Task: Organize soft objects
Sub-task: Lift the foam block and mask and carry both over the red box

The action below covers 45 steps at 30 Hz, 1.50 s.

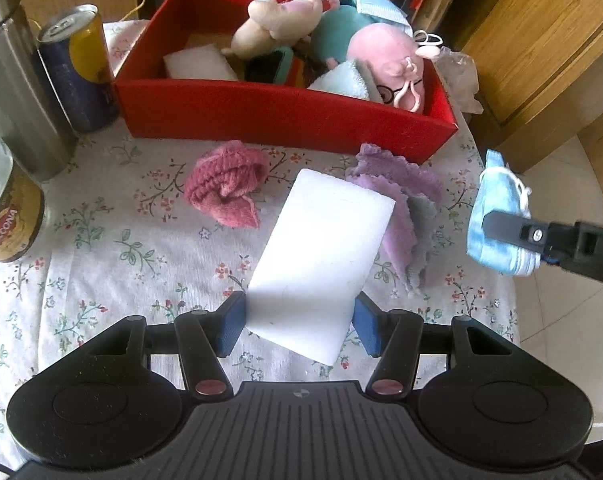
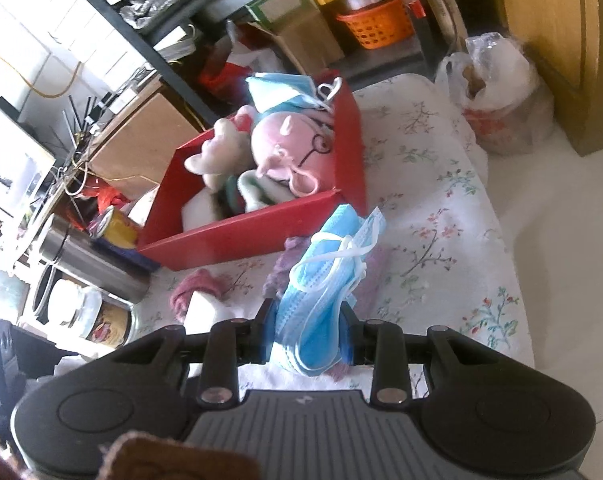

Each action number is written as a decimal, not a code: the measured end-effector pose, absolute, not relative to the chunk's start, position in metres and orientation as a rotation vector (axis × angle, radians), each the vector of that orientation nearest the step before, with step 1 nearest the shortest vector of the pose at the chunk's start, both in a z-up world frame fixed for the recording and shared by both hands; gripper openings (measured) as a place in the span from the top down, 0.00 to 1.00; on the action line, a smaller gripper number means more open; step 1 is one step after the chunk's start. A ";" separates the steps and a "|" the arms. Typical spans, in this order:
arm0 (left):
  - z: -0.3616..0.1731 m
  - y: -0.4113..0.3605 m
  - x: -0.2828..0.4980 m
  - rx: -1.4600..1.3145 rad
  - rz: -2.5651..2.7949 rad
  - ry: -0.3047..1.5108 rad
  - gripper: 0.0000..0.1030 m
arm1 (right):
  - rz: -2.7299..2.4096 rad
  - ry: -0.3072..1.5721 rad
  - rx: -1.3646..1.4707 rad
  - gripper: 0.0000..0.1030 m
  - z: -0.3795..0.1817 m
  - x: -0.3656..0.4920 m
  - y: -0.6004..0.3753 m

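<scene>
Floral cloth covers the counter (image 1: pixel 101 216), with wooden furniture and cluttered shelves behind it. At the far side sits the red box (image 1: pixel 285 116), already holding a cream plush toy (image 1: pixel 277 20), a pink plush toy with glasses (image 1: pixel 389 64), a white sponge block and a blue face mask at its back corner. To the left of the box stand a steel flask (image 1: pixel 17 80), a blue and yellow can (image 1: pixel 77 68) and a jar with a gold label (image 1: pixel 9 216).

Held up over the counter in front of the box is the white foam block (image 1: pixel 321 256); the left gripper (image 1: pixel 299 320) clamps its near end, the blue fingers (image 1: pixel 231 324) pressing on both sides. Beyond it on the cloth lie a crumpled purple cloth (image 1: pixel 397 196), just right of the block, and a dark pink knitted cloth (image 1: pixel 225 184) to its left, both near the box's front wall.

The right gripper (image 2: pixel 307 332) has its fingers closed tight on a bundle of blue face masks (image 2: pixel 325 280), white ear loops trailing across the top. From the left wrist view this bundle hangs off the counter's right edge, above the tiled floor. A brown sleeve shows at the lower edge of the right wrist view.
</scene>
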<state>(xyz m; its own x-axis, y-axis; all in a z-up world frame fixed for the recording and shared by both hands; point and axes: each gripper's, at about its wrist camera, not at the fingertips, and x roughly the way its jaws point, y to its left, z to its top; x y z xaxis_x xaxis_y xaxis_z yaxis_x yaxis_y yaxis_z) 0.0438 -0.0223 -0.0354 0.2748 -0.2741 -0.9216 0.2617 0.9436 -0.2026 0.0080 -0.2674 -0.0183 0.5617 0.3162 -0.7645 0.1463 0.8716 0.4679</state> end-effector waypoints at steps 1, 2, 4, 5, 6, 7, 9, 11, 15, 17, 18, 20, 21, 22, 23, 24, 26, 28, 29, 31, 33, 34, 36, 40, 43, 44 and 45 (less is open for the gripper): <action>-0.035 -0.023 0.043 -0.010 -0.359 1.239 0.44 | 0.106 0.985 0.521 0.97 -0.019 0.006 -0.266; -0.033 -0.024 0.042 -0.009 -0.359 1.235 0.44 | 0.106 0.987 0.520 0.97 -0.019 0.004 -0.265; -0.030 -0.023 0.039 -0.006 -0.362 1.227 0.44 | 0.106 0.988 0.513 0.97 -0.020 -0.001 -0.264; -0.029 -0.023 0.038 -0.008 -0.364 1.224 0.44 | 0.106 0.987 0.512 0.97 -0.019 -0.003 -0.263; -0.028 -0.022 0.037 -0.011 -0.365 1.220 0.44 | 0.108 0.986 0.515 0.97 -0.019 -0.005 -0.263; -0.027 -0.021 0.035 -0.013 -0.365 1.217 0.43 | 0.110 0.985 0.519 0.97 -0.019 -0.008 -0.263; -0.025 -0.019 0.033 -0.013 -0.365 1.212 0.43 | 0.113 0.981 0.524 0.97 -0.018 -0.013 -0.262; -0.023 -0.018 0.031 -0.014 -0.364 1.206 0.43 | 0.124 0.977 0.527 0.97 -0.016 -0.017 -0.259; -0.018 -0.015 0.028 -0.027 -0.360 1.188 0.43 | 0.145 0.957 0.531 0.97 -0.009 -0.026 -0.253; -0.013 -0.012 0.026 -0.045 -0.359 1.176 0.43 | 0.155 0.944 0.542 0.97 -0.006 -0.028 -0.252; -0.009 -0.012 0.025 -0.050 -0.362 1.165 0.43 | 0.159 0.938 0.546 0.97 -0.005 -0.028 -0.252; -0.002 -0.013 0.023 -0.051 -0.364 1.139 0.43 | 0.173 0.924 0.553 0.97 0.000 -0.027 -0.250; 0.002 -0.013 0.023 -0.052 -0.367 1.127 0.43 | 0.180 0.913 0.553 0.97 0.003 -0.027 -0.249; 0.006 -0.012 0.022 -0.056 -0.372 1.117 0.43 | 0.191 0.902 0.552 0.97 0.007 -0.028 -0.247; 0.010 -0.012 0.022 -0.065 -0.374 1.107 0.42 | 0.202 0.893 0.556 0.97 0.010 -0.028 -0.245; 0.013 -0.012 0.022 -0.074 -0.377 1.097 0.42 | 0.212 0.883 0.561 0.97 0.014 -0.028 -0.244; 0.021 -0.010 0.020 -0.088 -0.381 1.076 0.42 | 0.232 0.858 0.557 0.97 0.023 -0.030 -0.241; 0.028 -0.010 0.019 -0.086 -0.380 1.051 0.42 | 0.246 0.830 0.543 0.97 0.032 -0.032 -0.236; 0.031 -0.010 0.018 -0.082 -0.376 1.039 0.42 | 0.251 0.818 0.536 0.97 0.036 -0.033 -0.235; 0.036 -0.011 0.020 -0.073 -0.365 1.018 0.42 | 0.251 0.795 0.515 0.97 0.043 -0.035 -0.232; 0.040 -0.012 0.023 -0.062 -0.350 0.998 0.42 | 0.233 0.771 0.467 0.97 0.050 -0.033 -0.228; 0.042 -0.013 0.024 -0.058 -0.342 0.990 0.42 | 0.222 0.762 0.450 0.97 0.052 -0.031 -0.226; 0.046 -0.013 0.027 -0.055 -0.332 0.971 0.42 | 0.212 0.751 0.432 0.97 0.055 -0.025 -0.224; 0.056 -0.014 0.033 -0.062 -0.329 0.937 0.42 | 0.209 0.721 0.422 0.97 0.065 -0.016 -0.223; 0.063 -0.015 0.037 -0.072 -0.325 0.916 0.41 | 0.211 0.690 0.413 0.97 0.073 -0.013 -0.222; 0.065 -0.015 0.038 -0.075 -0.323 0.910 0.41 | 0.213 0.682 0.407 0.97 0.076 -0.011 -0.221; 0.066 -0.015 0.040 -0.077 -0.320 0.904 0.41 | 0.212 0.675 0.397 0.97 0.078 -0.010 -0.220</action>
<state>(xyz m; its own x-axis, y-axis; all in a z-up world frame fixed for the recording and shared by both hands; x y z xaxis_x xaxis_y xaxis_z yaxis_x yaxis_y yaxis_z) 0.0400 -0.0151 0.0664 0.5746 -0.3052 -0.7594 0.2410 0.9498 -0.1994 -0.0103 -0.2197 0.0784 0.7633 0.3159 -0.5635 -0.0624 0.9043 0.4224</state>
